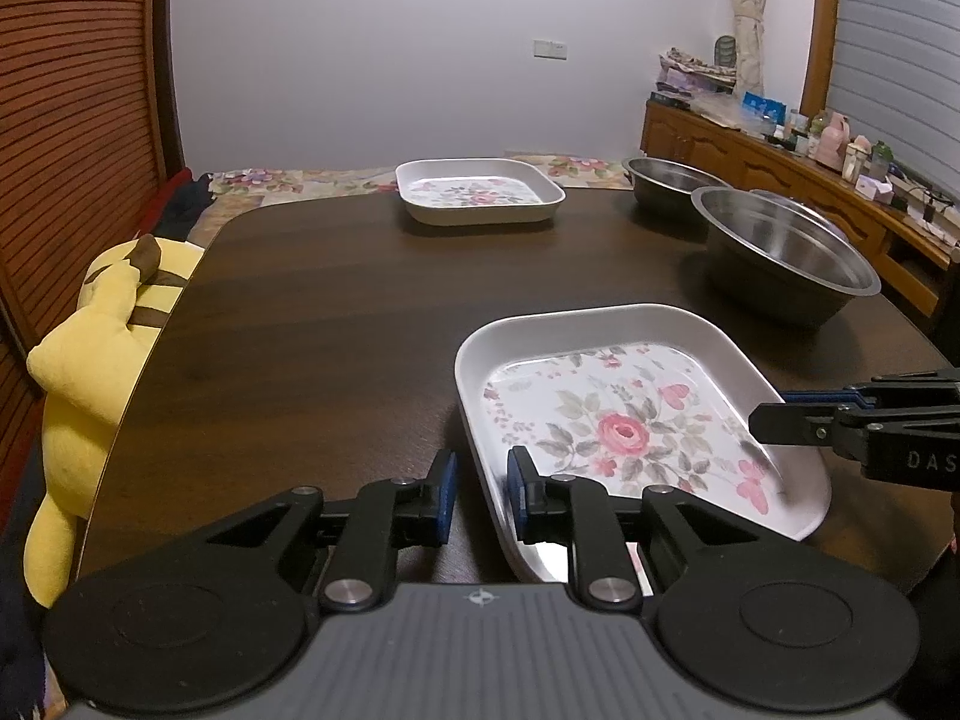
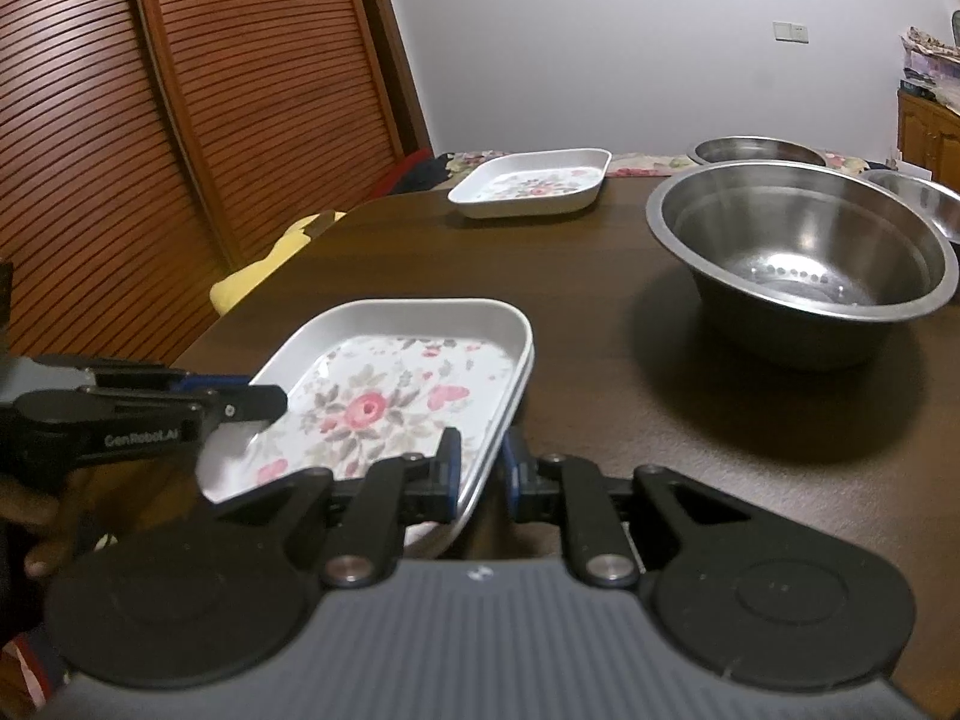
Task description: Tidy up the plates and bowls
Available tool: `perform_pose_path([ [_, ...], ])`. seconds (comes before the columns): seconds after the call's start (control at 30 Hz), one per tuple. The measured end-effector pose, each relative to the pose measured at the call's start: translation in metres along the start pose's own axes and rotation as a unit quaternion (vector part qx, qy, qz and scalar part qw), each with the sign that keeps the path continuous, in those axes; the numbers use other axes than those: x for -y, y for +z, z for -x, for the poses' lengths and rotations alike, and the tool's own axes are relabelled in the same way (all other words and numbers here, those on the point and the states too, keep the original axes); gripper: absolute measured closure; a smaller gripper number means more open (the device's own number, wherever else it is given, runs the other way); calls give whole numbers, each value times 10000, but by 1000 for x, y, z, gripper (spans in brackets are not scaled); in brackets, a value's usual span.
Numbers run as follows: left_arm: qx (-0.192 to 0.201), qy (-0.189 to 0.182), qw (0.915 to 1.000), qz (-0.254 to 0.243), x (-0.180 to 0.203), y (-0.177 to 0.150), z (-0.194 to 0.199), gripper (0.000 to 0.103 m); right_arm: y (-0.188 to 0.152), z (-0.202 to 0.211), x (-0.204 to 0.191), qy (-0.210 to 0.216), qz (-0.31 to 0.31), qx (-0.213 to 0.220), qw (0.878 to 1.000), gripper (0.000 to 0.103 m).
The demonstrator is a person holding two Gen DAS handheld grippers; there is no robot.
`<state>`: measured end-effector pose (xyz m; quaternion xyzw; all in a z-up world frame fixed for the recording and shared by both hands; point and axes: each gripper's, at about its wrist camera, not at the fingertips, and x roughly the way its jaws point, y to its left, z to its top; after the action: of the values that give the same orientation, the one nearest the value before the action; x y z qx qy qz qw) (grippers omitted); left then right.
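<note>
Both your grippers sit at the near floral plate, one on each side edge. Your left gripper straddles the plate's left rim: one blue pad is outside on the table side, the other inside over the plate floor, and a clear gap shows between pads and rim, so it is not clamped on anything yet. Your right gripper straddles the right rim the same way, with its pads closer to the rim; I cannot tell whether they are actually pinching it.

In the right wrist view a second rim edge shows just beneath the upper one, so this looks like two floral plates nested together; judge your grip depth accordingly.

The relation that matters next: the far floral plate lies straight ahead of your left gripper, well apart, at the far edge of the dark wooden table. From your right gripper it lies ahead and slightly left. The large steel bowl stands ahead and to the right of your right gripper, near the plate's travel path on that side, with a second steel bowl behind it and a third at the far right.

The left gripper has the straighter line to the far plate.
</note>
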<state>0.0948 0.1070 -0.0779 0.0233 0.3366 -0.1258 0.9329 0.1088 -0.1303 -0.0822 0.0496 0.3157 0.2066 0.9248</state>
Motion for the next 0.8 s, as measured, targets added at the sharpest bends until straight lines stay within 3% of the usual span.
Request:
perform_pose_path([
  [0.8,566,49,9984,49,-8,46,25,82,61,33,-7,-486,452,794,9946,86],
])
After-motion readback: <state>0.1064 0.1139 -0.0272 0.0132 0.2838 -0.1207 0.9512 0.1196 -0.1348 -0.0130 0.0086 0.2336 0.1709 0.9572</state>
